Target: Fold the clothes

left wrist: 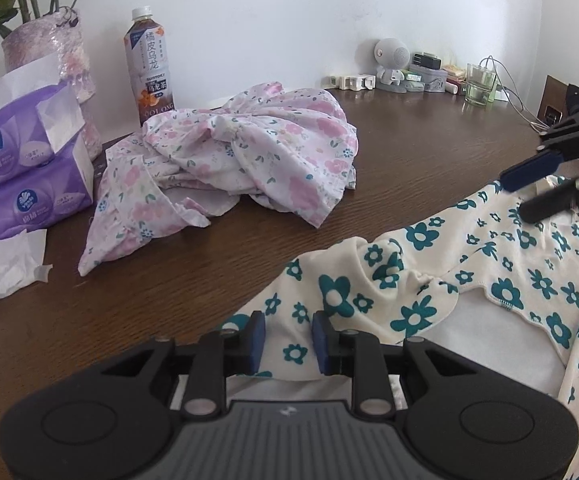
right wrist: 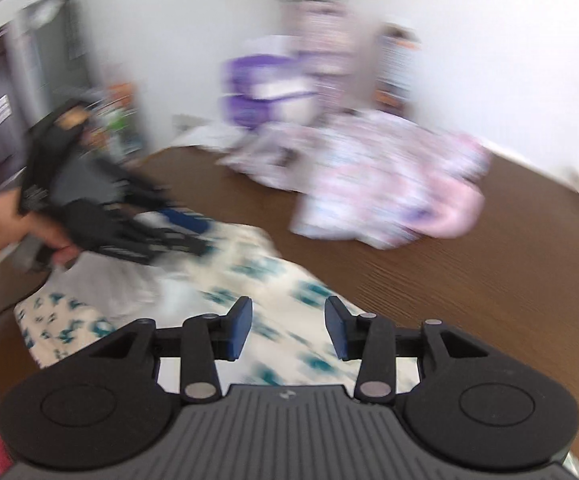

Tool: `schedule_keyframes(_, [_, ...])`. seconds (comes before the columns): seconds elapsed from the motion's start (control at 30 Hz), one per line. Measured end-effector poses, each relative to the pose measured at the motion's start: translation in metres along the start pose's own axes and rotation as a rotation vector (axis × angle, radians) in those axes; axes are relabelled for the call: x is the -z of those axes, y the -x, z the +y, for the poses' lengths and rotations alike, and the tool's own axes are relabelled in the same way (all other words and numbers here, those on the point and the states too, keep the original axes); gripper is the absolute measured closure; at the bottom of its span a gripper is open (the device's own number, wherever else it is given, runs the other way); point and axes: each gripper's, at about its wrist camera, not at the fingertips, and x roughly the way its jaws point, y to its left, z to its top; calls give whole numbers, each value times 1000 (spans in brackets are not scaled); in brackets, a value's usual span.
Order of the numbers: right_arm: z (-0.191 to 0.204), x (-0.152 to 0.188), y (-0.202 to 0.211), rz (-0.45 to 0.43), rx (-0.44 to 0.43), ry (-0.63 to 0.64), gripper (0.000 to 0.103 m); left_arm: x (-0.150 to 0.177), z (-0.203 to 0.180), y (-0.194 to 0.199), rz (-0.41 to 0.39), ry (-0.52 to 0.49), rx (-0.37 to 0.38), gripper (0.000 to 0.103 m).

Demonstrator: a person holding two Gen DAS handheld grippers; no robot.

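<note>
Two garments on the wooden surface (left wrist: 217,264), neither folded flat. Cream garment with teal flowers (left wrist: 429,280) at about 4 o'clock in the left wrist view, spread loosely near the surface's front edge, hem turned up to show a plain white inside, ripples across the middle. Pink floral garment (left wrist: 249,152) at about 11 o'clock, bunched in a twisted heap just in front of a tea bottle (left wrist: 149,68) and beside purple tissue packs (left wrist: 29,172).

Left tool (left wrist: 288,344) part-spread, a cream fold lying between its pads; pinching or merely straddling, hard to say. Right tool (right wrist: 288,328) spread wide above the cream cloth, empty, its view badly blurred.

Judging by this: cream piece in hand, pink heap remaining.
</note>
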Motion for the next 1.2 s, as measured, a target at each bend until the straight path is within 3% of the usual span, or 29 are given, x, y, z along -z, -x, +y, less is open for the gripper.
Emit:
schedule_keyframes(0.13, [-55, 11, 50, -24, 135, -173, 62, -15, 4, 20, -68, 37, 7, 58])
schedule_keyframes(0.2, [-78, 18, 72, -33, 205, -222, 62, -25, 5, 29, -102, 62, 27, 46])
schedule_keyframes(0.33, [-121, 31, 95, 12, 331, -230, 62, -46, -4, 29, -93, 38, 49, 42])
schedule_keyframes(0.43, [-146, 36, 87, 83, 330, -175, 62, -60, -16, 18, -58, -23, 82, 42])
schedule_keyframes(0.53, [-154, 32, 71, 132, 266, -110, 62, -73, -34, 3, -15, -144, 124, 42])
schedule_keyframes(0.67, [-159, 24, 47, 191, 159, -20, 63, -80, -55, -19, 41, -303, 109, 44])
schedule_keyframes(0.87, [-160, 16, 19, 269, 34, 98, 68, -78, -52, -41, 91, -325, 222, 47])
schedule_keyframes(0.97, [-155, 16, 11, 303, -4, 144, 76, -81, -46, -52, 157, -330, 218, 62])
schedule_keyframes(1.2, [-153, 19, -5, 372, -41, 216, 78, -84, -34, -66, 260, -355, 308, 59])
